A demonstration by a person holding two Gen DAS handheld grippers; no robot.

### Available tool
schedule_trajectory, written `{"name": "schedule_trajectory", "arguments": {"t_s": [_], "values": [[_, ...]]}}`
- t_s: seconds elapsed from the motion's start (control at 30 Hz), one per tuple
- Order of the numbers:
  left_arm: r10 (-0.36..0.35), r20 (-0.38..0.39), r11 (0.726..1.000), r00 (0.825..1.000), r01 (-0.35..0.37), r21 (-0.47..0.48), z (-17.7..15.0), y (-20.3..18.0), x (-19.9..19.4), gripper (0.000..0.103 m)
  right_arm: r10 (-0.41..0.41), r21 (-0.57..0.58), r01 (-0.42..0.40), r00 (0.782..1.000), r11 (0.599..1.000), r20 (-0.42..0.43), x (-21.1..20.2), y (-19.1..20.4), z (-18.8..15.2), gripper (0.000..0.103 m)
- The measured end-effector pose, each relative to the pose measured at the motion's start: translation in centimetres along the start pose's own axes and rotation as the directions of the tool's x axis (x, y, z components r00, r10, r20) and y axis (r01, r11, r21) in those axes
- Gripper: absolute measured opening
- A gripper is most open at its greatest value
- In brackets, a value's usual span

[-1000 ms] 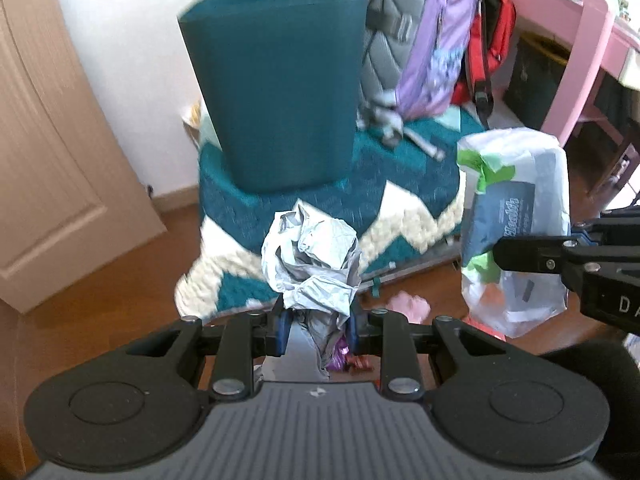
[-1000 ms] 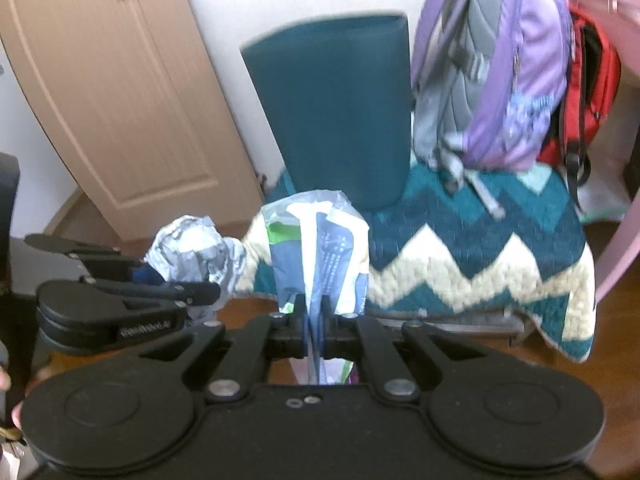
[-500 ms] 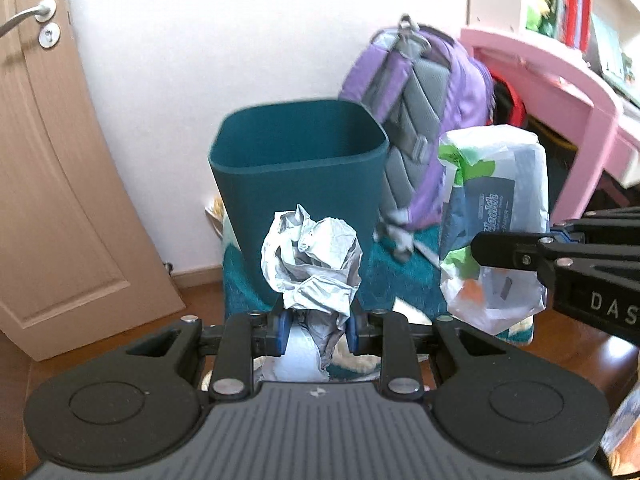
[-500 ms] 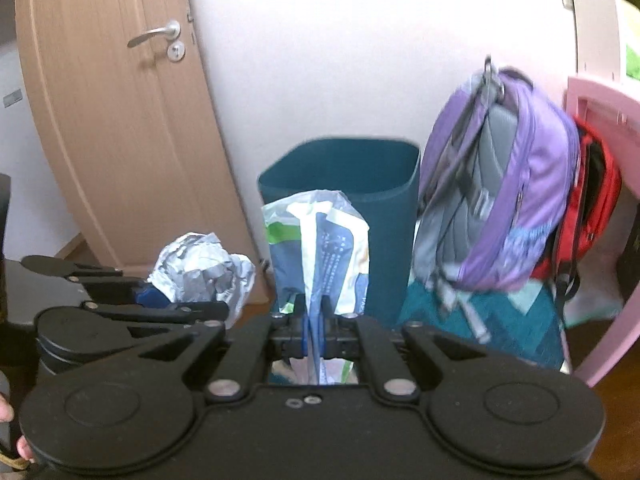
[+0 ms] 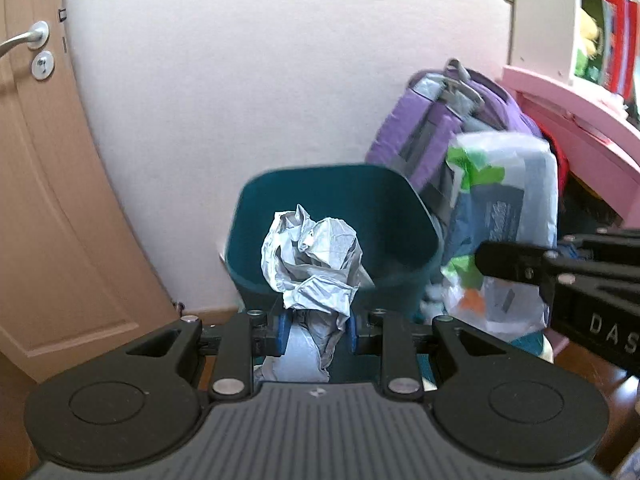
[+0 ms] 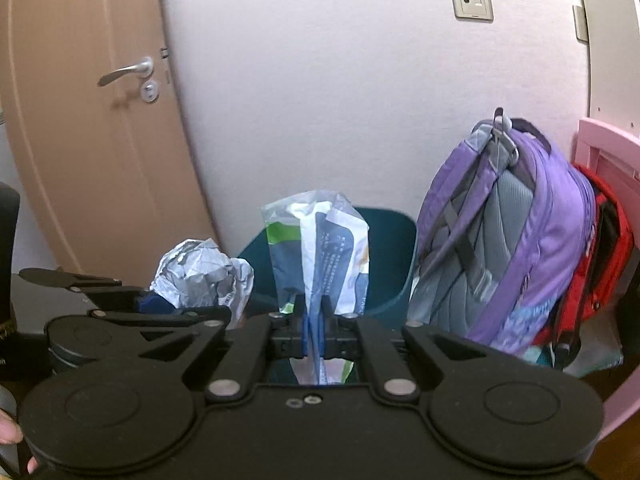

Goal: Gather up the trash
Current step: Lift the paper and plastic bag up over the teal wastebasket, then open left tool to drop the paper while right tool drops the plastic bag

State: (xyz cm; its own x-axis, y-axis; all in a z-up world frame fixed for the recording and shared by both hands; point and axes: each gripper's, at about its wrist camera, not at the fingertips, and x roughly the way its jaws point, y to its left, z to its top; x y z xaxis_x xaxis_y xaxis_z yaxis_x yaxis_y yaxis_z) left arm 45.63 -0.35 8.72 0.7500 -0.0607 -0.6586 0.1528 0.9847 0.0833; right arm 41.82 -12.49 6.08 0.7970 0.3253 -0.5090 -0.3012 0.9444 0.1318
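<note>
My left gripper (image 5: 316,330) is shut on a crumpled silver-grey wrapper (image 5: 312,256), held level with the near rim of the dark teal bin (image 5: 400,208). My right gripper (image 6: 316,312) is shut on a flattened blue, white and green plastic package (image 6: 320,256), held upright in front of the same bin (image 6: 392,248). In the left wrist view the package (image 5: 504,240) hangs beside the bin's right rim. In the right wrist view the wrapper (image 6: 200,276) sits to the left, by the bin's left edge. The bin's inside looks dark; its bottom is hidden.
A purple and grey backpack (image 6: 512,248) leans against the white wall right of the bin, with a red bag (image 6: 600,264) behind it. A pink desk (image 5: 576,128) stands at the far right. A wooden door (image 6: 88,120) is at the left.
Both grippers have risen and moved closer to the bin, so its open top now shows from above. Both still hold their trash.
</note>
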Motion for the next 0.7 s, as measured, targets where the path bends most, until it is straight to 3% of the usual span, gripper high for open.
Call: {"name": "schedule_trajectory", "arguments": {"t_s": [0.33, 0.53, 0.7], "values": [[0.014, -0.014, 1.000, 1.000, -0.014, -0.026, 5.0, 1.2, 6.6, 0.026, -0.030, 0.011, 0.030, 0.999, 0.999, -0.023, 8.0, -1.9, 3.4, 0.004], [-0.008, -0.068, 0.996, 0.998, 0.002, -0.084, 5.4, 2.3, 11.5, 0.026, -0.017, 0.025, 0.019, 0.998, 1.000, -0.066, 12.7, -3.0, 3.1, 0.004], [0.004, -0.114, 0.997, 0.993, -0.012, -0.072, 5.2, 2.1, 15.2, 0.026, -0.010, -0.016, 0.008, 0.992, 1.000, -0.128, 16.0, -3.0, 2.0, 0.004]]}}
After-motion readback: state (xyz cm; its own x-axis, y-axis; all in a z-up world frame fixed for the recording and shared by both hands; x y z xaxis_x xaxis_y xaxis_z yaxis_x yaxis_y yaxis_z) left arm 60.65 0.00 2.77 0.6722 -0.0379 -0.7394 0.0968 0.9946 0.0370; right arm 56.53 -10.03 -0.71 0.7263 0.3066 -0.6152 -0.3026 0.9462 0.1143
